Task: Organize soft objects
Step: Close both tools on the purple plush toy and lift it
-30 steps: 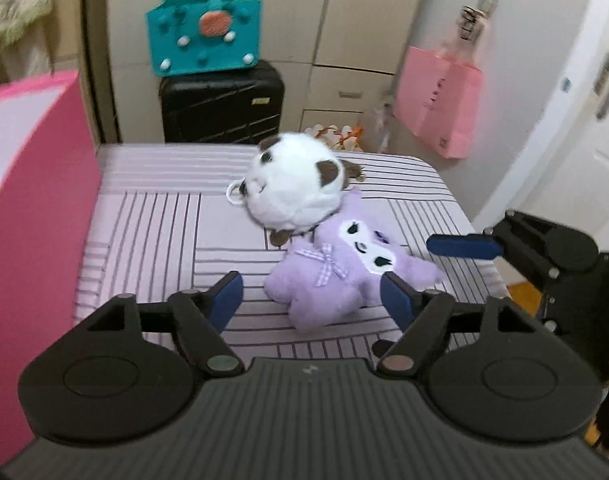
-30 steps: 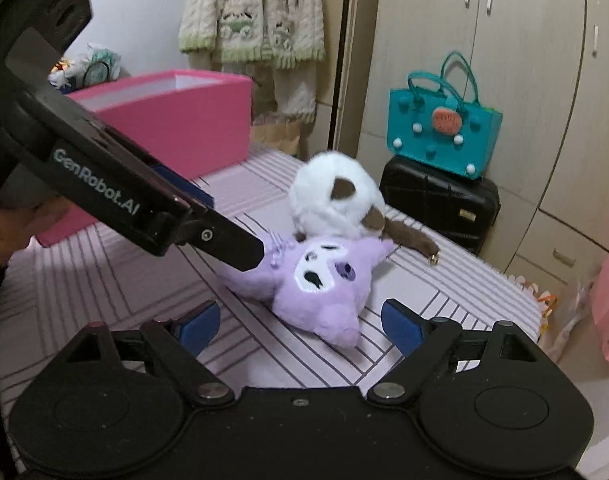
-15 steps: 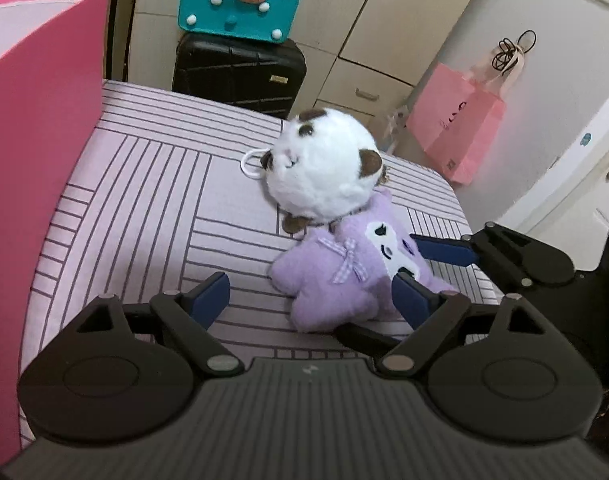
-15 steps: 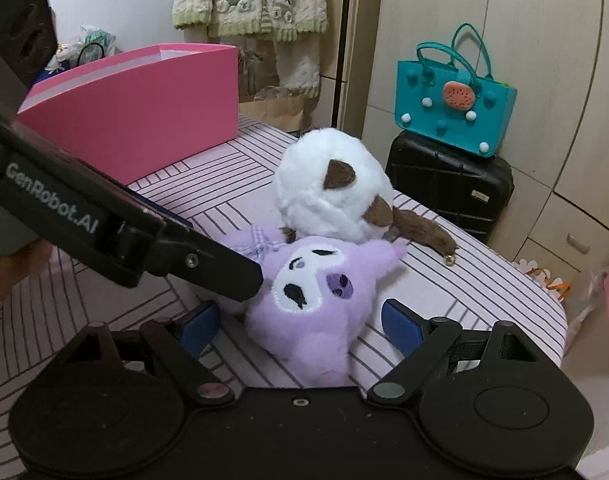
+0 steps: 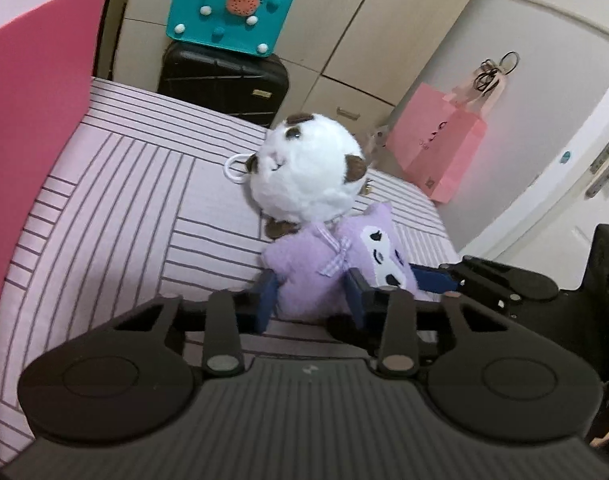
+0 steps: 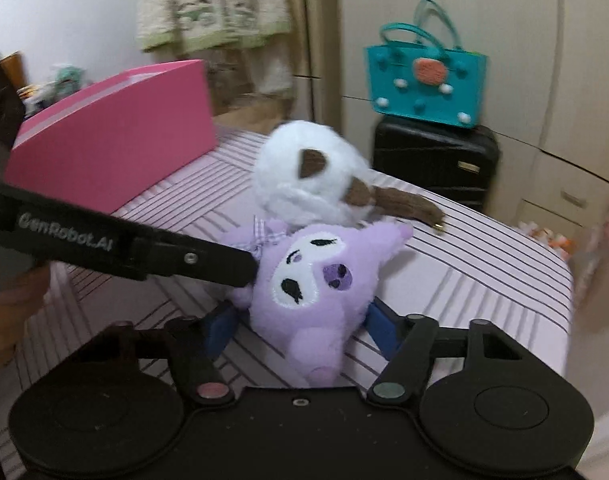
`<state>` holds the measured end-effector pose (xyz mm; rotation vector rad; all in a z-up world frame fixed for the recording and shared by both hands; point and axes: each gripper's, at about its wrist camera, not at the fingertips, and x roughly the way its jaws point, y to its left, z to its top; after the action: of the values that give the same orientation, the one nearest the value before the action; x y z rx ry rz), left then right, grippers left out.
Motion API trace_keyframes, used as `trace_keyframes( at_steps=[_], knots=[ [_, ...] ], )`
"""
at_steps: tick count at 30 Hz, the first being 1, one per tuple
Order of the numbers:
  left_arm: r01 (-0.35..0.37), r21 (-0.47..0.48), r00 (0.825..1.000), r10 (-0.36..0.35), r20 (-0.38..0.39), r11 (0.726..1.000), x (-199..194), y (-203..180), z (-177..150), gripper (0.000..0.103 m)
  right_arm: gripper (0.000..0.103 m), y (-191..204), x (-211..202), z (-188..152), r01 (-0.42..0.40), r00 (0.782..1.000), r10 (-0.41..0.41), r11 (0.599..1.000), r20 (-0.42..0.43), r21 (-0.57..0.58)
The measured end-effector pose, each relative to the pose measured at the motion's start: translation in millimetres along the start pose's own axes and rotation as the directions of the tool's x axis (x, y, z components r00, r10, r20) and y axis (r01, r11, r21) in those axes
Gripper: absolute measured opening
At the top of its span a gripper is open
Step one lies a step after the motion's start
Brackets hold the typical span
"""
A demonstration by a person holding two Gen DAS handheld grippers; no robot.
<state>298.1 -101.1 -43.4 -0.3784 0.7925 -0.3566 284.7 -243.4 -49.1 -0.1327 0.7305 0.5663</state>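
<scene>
Purple plush pinched from both ends

The purple plush [image 5: 328,276] is squeezed by the left claw [image 5: 310,300] at its body and by the right claw [image 6: 300,326] at its head; being soft and light, it is best gripped deep.

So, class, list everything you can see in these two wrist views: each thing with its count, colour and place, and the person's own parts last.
Purple plush: one, lilac, on the bed, between both grippers' jaws.
White plush: one, white with brown patches, touching the purple plush on its far side.
Bed cover: one, pink with dark stripes.
Pink box: one, on the bed.
Suitcase: one, black, beyond the bed.
Teal bag: one, on the suitcase.
Pink paper bag: one, hanging by the door.
Knitwear: cream and green, hanging.
Left gripper: black, blue pads, just closed onto the purple plush.
Right gripper: black, blue pads, just closing around the plush.
</scene>
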Motion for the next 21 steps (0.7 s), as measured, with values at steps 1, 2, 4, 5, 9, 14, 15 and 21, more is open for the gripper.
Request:
trace_keyframes(
  at_steps=[1, 2, 4, 5, 9, 14, 15, 21],
  knots=[
    [-0.013, 0.009, 1.0, 0.013, 0.003, 1.0, 0, -2, -1, 0.036, 0.07, 1, -1, 0, 0.005, 1.0, -0.005, 1.0, -0.003, 0.006],
    [-0.029, 0.027, 1.0, 0.028, 0.006, 0.999, 1, -4, -1, 0.036, 0.07, 3, -1, 0, 0.014, 1.0, -0.014, 1.0, -0.006, 0.002],
    [-0.037, 0.034, 0.999, 0.037, 0.01, 0.999, 1, -6, -2, 0.036, 0.07, 9, -1, -1, 0.039, 0.999, -0.039, 0.999, -0.014, -0.023],
    [-0.035, 0.032, 0.999, 0.034, 0.009, 0.999, 1, -7, -2, 0.035, 0.069, 11, -2, -2, 0.048, 0.999, -0.048, 0.998, -0.013, -0.03],
    [-0.02, 0.06, 1.0, 0.019, 0.021, 0.998, -4, -9, -3, 0.033, 0.059, 10, -9, -3, 0.064, 0.998, -0.064, 0.998, -0.013, 0.013],
    [-0.01, 0.092, 1.0, 0.01, 0.009, 0.996, -10, -15, -6, 0.033, 0.059, 19, -14, -7, 0.102, 0.995, -0.101, 0.994, -0.02, 0.03],
    [-0.009, 0.096, 1.0, 0.009, -0.001, 0.995, -11, -16, -6, 0.033, 0.059, 21, -15, -8, 0.112, 0.994, -0.111, 0.993, -0.023, 0.03],
    [0.026, 0.124, 0.999, -0.023, -0.026, 0.992, -22, -17, -9, 0.033, 0.069, 36, -29, -13, 0.148, 0.989, -0.147, 0.989, -0.014, 0.031]
  ],
)
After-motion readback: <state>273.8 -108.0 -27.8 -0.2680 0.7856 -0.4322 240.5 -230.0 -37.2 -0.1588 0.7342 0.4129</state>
